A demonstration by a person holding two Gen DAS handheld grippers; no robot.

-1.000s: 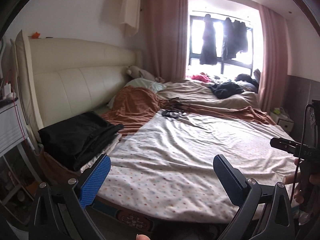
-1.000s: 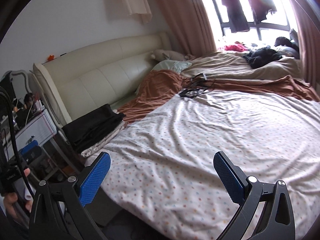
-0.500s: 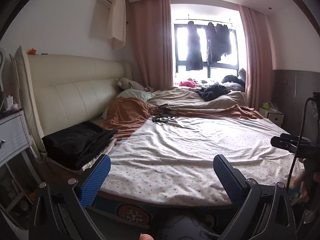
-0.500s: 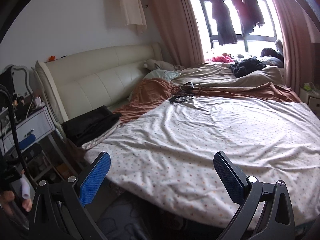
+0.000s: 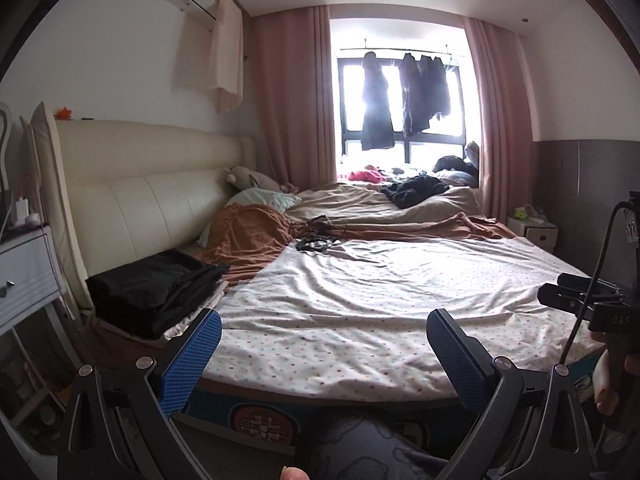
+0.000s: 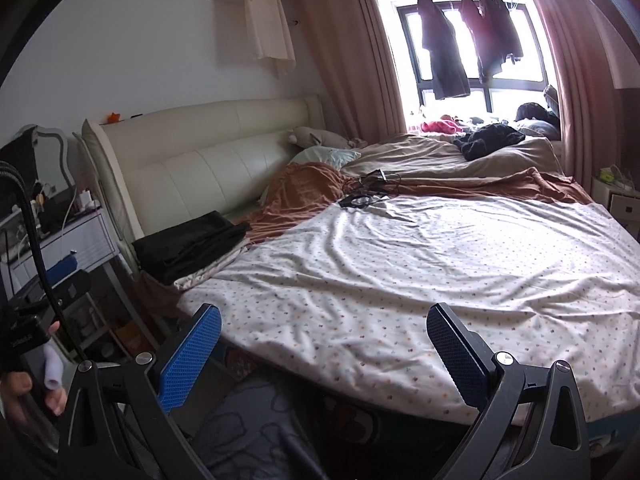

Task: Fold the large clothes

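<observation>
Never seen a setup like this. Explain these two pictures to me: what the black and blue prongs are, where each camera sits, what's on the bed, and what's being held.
There is no robot. A person holds a hand-held two-finger gripper in each hand, each with a wide-angle camera looking forward along its fingers. The blue-padded prongs are those fingers. One picture comes from the left gripper, the other from the right gripper; each also shows the other tool at its edge. Both stand open and hold nothing, in front of the bed's near edge. On the bed lie a white dotted sheet, a folded stack of black clothes near the headboard, a rust-brown blanket, some black cables and a loose dark garment by the window. More clothes hang at the window.
</observation>
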